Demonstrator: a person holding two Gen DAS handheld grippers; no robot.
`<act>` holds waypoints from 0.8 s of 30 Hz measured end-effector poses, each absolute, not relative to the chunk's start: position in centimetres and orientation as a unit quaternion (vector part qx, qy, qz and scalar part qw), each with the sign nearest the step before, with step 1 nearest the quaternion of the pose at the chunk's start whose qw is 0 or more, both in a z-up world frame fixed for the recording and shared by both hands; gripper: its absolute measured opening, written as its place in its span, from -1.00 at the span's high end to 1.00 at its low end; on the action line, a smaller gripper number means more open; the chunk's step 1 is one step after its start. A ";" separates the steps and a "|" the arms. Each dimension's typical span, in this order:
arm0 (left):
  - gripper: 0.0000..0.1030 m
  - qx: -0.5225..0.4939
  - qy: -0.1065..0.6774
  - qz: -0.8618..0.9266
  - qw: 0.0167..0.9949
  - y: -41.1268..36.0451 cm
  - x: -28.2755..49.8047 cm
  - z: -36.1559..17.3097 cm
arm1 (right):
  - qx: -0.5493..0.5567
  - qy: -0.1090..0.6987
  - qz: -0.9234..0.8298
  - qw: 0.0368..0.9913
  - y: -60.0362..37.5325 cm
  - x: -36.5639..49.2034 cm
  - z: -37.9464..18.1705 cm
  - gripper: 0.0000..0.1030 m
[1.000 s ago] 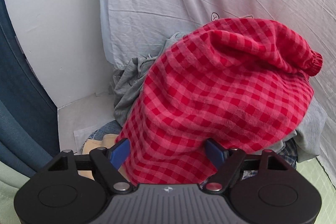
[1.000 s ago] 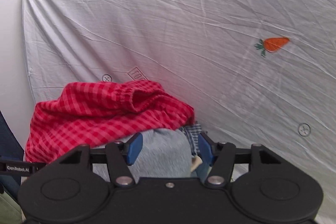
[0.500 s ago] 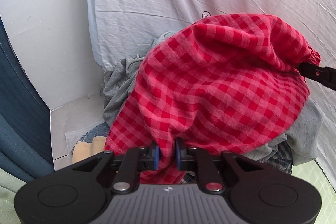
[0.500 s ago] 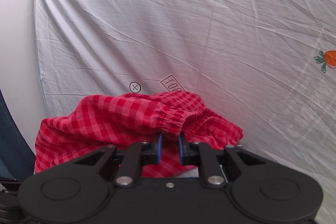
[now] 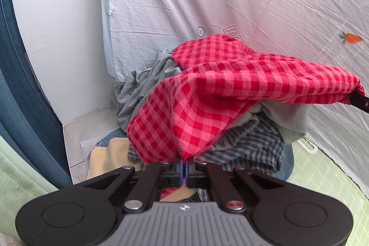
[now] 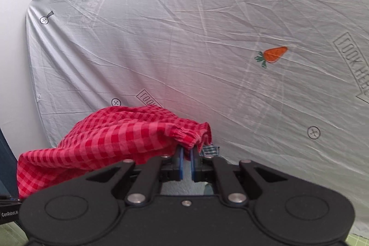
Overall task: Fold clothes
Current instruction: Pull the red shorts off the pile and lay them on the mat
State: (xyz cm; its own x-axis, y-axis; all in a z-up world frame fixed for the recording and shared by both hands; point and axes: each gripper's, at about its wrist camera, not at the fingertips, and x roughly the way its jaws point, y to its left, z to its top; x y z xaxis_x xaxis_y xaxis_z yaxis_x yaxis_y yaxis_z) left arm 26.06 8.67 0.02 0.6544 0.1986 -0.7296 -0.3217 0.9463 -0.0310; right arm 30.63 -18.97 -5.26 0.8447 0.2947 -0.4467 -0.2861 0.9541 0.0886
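A red checked garment [image 5: 221, 93] is stretched between my two grippers above a pile of clothes [image 5: 249, 142]. My left gripper [image 5: 183, 164] is shut on its lower edge. My right gripper [image 6: 186, 153] is shut on its gathered elastic hem [image 6: 186, 137]; the garment [image 6: 110, 137] trails off to the left in the right wrist view. The right gripper's black tip [image 5: 361, 100] shows at the right edge of the left wrist view, holding the far end.
The pile holds a grey garment [image 5: 143, 89], a dark plaid shirt [image 5: 253, 149], a beige piece [image 5: 108, 153] and denim. A pale grey sheet with carrot prints [image 6: 207, 38] covers the surface behind. A white wall [image 5: 57, 27] and blue curtain [image 5: 18, 84] stand left.
Both grippers closed on the red checked garment, from open a second ago. They have lifted it and pulled it out sideways, uncovering the plaid and grey clothes beneath.
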 end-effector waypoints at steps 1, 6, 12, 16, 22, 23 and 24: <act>0.96 -0.075 0.392 0.135 0.907 7.8 25.0 0.0 | 0.014 0.235 0.141 0.962 -20.0 29.5 -5.4 0.88; 0.98 -0.047 0.410 0.085 0.907 2.0 19.1 -1.3 | 0.032 0.249 0.090 0.964 -24.6 22.6 -6.7 0.88; 0.98 -0.032 0.475 -0.002 0.880 -6.4 11.1 -6.3 | 0.051 0.308 0.012 0.950 -31.4 12.8 -10.4 0.94; 0.94 -0.019 0.522 -0.046 0.852 -12.0 4.9 -10.2 | 0.065 0.356 -0.065 0.930 -37.5 6.6 -13.2 1.00; 0.89 0.003 0.542 -0.052 0.839 -15.4 -1.7 -11.9 | 0.121 0.401 -0.141 0.897 -45.2 0.2 -15.7 0.99; 0.89 0.001 0.542 -0.045 0.839 -15.4 -2.2 -11.9 | 0.126 0.404 -0.144 0.895 -45.5 -0.6 -16.1 0.98; 0.89 -0.003 0.542 -0.038 0.839 -15.3 -2.6 -12.0 | 0.126 0.406 -0.144 0.894 -45.4 -1.2 -16.3 0.96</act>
State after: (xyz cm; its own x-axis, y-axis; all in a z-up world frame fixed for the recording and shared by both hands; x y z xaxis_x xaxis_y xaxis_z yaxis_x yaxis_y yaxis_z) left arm -2.57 -15.31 -11.95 0.4094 -0.0677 -0.9098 0.0614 0.9970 -0.0466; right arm -1.16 -45.37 -16.27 0.6288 -0.1539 -0.7622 0.3594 0.9267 0.1094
